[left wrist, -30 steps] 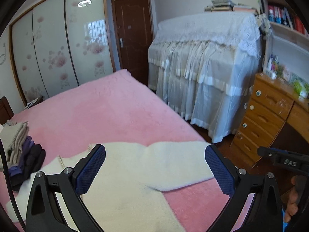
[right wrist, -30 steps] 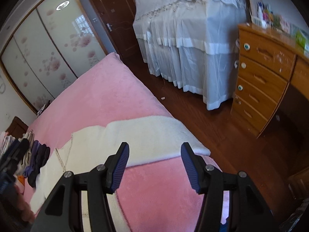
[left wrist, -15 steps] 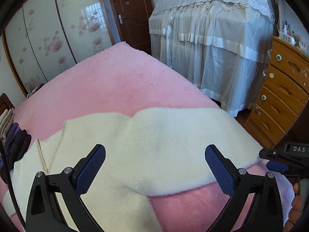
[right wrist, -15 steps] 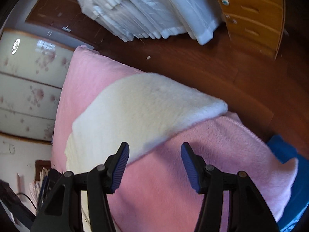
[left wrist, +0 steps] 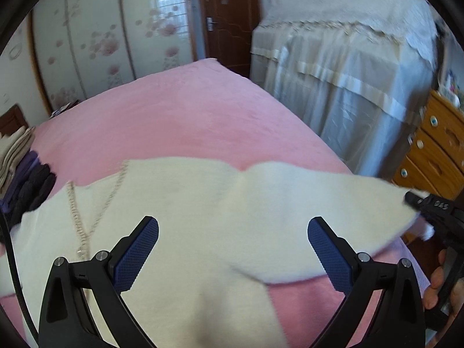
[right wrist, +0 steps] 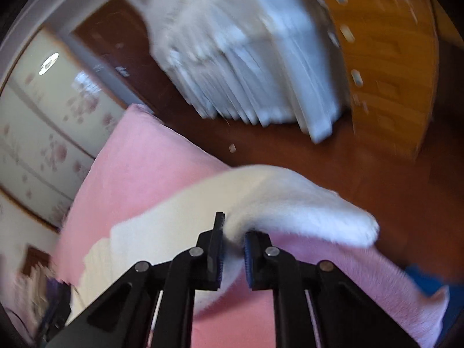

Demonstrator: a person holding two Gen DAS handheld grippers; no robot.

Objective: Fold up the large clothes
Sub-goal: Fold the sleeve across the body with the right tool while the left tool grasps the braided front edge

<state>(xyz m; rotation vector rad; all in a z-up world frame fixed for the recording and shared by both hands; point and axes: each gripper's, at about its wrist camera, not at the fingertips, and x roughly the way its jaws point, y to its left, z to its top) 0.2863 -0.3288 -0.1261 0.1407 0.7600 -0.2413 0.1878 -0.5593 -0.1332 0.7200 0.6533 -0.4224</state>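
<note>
A large white fleece garment (left wrist: pixel 220 197) lies spread on the pink bed (left wrist: pixel 174 110), with a pale chain (left wrist: pixel 76 211) at its neck on the left. My left gripper (left wrist: pixel 233 226) hovers open just above the garment's middle, nothing between its blue pads. The sleeve (right wrist: pixel 290 203) reaches to the bed's right edge. My right gripper (right wrist: pixel 235 232) is closing there, and a fold of the sleeve is pinched between its pads. In the left wrist view the right gripper (left wrist: pixel 429 206) shows at the sleeve's tip, with a person's hand (left wrist: pixel 435 287) below it.
A stack of folded clothes (left wrist: pixel 20 168) sits at the bed's left edge. Right of the bed are wooden floor (right wrist: pixel 377 174), furniture under a white cloth (left wrist: pixel 348 66) and a wooden dresser (left wrist: pixel 435 150). A door (left wrist: pixel 229 20) and flowered wardrobe (left wrist: pixel 101 43) stand behind.
Both grippers have sunk toward the bed. The right gripper's jaws, wide apart before, have come together on the sleeve's edge. The left gripper stays open.
</note>
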